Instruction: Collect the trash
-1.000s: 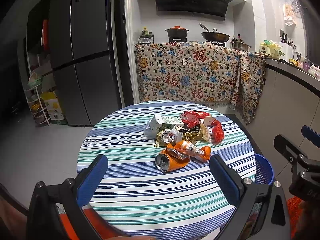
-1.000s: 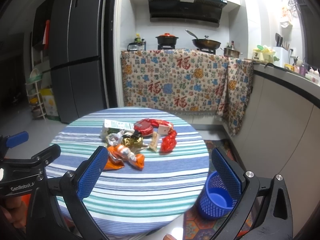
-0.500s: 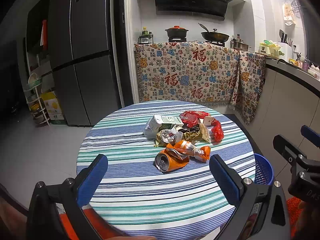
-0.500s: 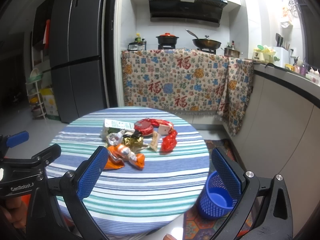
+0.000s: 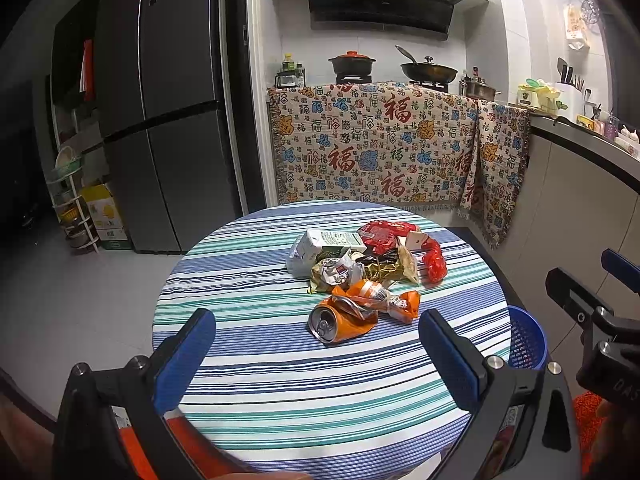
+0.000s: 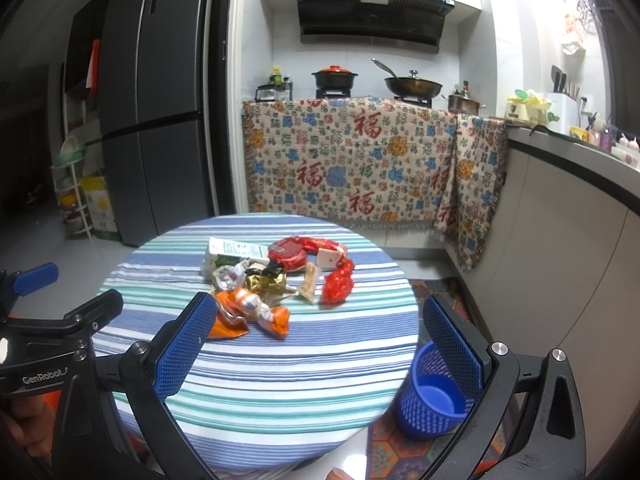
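Observation:
A pile of trash lies on the round striped table [image 5: 248,360]: a crushed orange can [image 5: 340,320], an orange wrapper [image 5: 384,300], a white-green carton [image 5: 328,242], a crumpled gold wrapper [image 5: 380,268] and red wrappers [image 5: 434,262]. The pile also shows in the right wrist view, with the can [image 6: 230,316] and red wrapper [image 6: 338,284]. A blue mesh bin [image 6: 434,396] stands on the floor right of the table. My left gripper [image 5: 316,360] is open and empty near the table's front edge. My right gripper [image 6: 320,344] is open and empty, front right.
A grey fridge [image 5: 160,100] stands at the back left with a white rack [image 5: 72,200] beside it. A counter draped in patterned cloth [image 5: 380,148] carries a pot and a wok. A kitchen counter [image 6: 580,200] runs along the right. A patterned rug [image 6: 400,452] lies under the bin.

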Available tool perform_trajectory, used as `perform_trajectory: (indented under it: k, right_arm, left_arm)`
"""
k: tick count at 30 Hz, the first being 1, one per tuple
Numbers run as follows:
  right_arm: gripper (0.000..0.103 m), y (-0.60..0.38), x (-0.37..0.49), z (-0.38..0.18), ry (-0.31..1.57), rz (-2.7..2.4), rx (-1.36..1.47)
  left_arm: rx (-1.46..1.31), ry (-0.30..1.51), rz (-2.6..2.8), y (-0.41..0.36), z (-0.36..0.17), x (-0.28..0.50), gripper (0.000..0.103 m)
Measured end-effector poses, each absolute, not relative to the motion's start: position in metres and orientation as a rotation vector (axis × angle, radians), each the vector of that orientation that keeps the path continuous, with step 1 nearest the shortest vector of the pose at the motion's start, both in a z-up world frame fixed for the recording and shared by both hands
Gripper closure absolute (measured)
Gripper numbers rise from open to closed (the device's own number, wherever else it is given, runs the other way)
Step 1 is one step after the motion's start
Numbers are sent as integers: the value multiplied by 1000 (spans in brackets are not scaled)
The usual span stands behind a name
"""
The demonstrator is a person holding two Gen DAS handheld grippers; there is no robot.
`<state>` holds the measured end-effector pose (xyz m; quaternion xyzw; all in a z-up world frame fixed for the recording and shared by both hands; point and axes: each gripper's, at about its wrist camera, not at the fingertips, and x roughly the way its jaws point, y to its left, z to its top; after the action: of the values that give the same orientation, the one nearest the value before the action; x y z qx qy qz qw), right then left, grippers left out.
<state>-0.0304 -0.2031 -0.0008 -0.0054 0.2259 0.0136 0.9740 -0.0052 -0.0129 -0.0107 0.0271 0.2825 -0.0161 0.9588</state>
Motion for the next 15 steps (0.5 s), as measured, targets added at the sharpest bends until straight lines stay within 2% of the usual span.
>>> perform_trajectory:
  k: [15]
  right_arm:
    - [0,-203,-31,-1,456,27,-12]
  left_arm:
    - [57,574,-35,-14,-12,-6,0]
